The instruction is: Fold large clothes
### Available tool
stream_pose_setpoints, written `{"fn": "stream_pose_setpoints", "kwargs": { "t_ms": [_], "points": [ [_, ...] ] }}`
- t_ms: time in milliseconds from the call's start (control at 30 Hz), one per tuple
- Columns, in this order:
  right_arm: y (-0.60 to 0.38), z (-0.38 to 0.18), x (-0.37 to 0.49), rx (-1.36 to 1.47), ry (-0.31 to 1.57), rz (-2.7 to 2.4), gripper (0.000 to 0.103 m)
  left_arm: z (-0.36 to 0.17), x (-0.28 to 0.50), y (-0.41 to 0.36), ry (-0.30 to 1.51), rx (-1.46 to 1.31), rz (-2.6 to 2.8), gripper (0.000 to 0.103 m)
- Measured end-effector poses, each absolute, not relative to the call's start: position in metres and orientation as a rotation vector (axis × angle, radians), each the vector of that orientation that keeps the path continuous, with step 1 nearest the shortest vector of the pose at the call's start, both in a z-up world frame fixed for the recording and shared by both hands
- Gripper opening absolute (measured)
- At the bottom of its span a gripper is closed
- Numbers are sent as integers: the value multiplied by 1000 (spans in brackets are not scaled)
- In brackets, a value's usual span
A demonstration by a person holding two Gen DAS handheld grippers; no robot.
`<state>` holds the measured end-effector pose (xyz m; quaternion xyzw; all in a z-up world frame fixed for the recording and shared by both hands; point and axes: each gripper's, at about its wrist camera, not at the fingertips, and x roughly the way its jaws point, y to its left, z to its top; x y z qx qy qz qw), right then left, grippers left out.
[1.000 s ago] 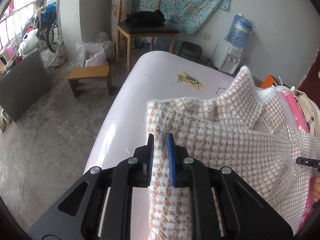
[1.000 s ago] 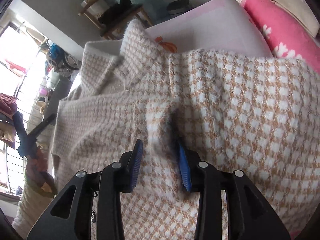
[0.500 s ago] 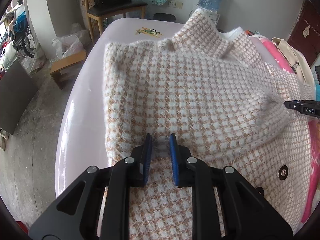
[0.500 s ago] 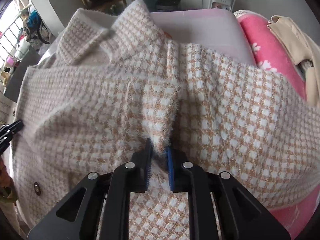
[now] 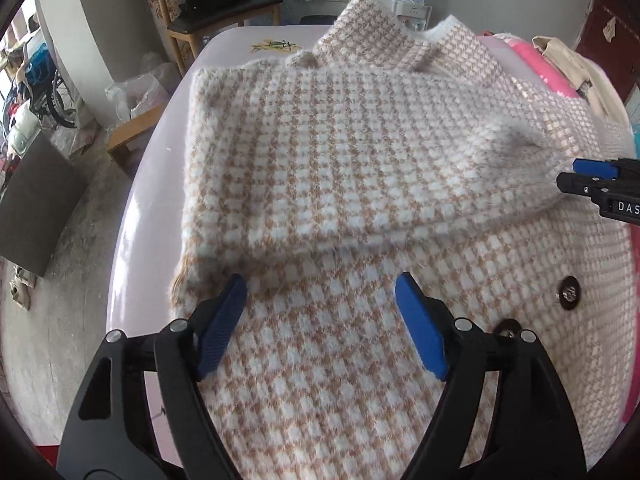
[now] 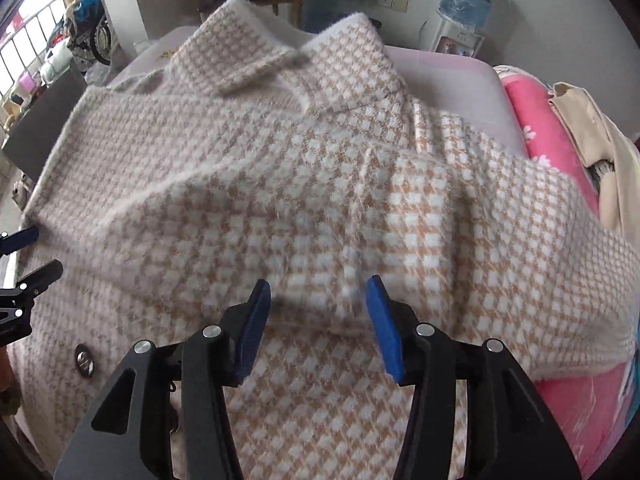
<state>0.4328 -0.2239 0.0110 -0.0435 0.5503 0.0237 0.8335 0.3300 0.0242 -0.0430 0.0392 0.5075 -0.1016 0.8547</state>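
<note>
Two garments, pink blanket (image 6: 536, 128) and beige coat (image 6: 588, 128), crowd the houndstooth jacket (image 6: 320, 184).

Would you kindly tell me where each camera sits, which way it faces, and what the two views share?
Left wrist: behind the left tongs, jaws opening over the houndstooth coat, looking steeply down at the folded sleeve; right tongs at the right edge.
Right wrist: behind the right tongs, jaws opening, nothing gripped, facing the collar; left tongs at the left edge.
Shared: coat, pink table, water dispenser.
</note>
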Motion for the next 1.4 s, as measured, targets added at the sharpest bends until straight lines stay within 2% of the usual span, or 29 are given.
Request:
{"fn": "stream_pose_setpoints", "kwargs": {
  "t_ms": [33,100,167,533,567,700,833,933,1000,1033,1100,1200,1400],
  "points": [
    [-227,24,417,-55,1147,79,51,-35,320,30,1056,68,-222,75],
    [-237,45,378,-21,1109,95,61,-20,293,43,1019,72,-210,82],
    [-247,56,333,7,1087,107,67,-12,263,56,1000,81,-201,84],
    [-322,17,118,388,1144,9,68,-44,110,103,1024,-119,-208,83],
    [-326,12,106,420,1152,-6,68,-49,100,103,1033,-139,-219,82],
    [-331,-12,80,562,1175,15,67,-70,77,100,1078,-222,-264,64],
    [-325,-22,69,652,1177,68,60,-75,68,97,1056,-277,-268,56],
    [-324,-33,73,725,1174,100,45,-79,68,96,1051,-331,-277,48],
    [-323,-40,78,760,1170,114,31,-80,71,94,1030,-343,-271,35],
    [-321,-42,81,763,1166,117,28,-80,74,92,1026,-345,-261,32],
    [-316,-45,86,741,1161,114,15,-79,80,87,1018,-315,-233,15],
    [-307,-33,86,678,1141,99,9,-67,79,77,1007,-224,-215,8],
    [-293,47,69,523,982,143,7,-9,54,85,903,-66,-225,6]
  ]
}}
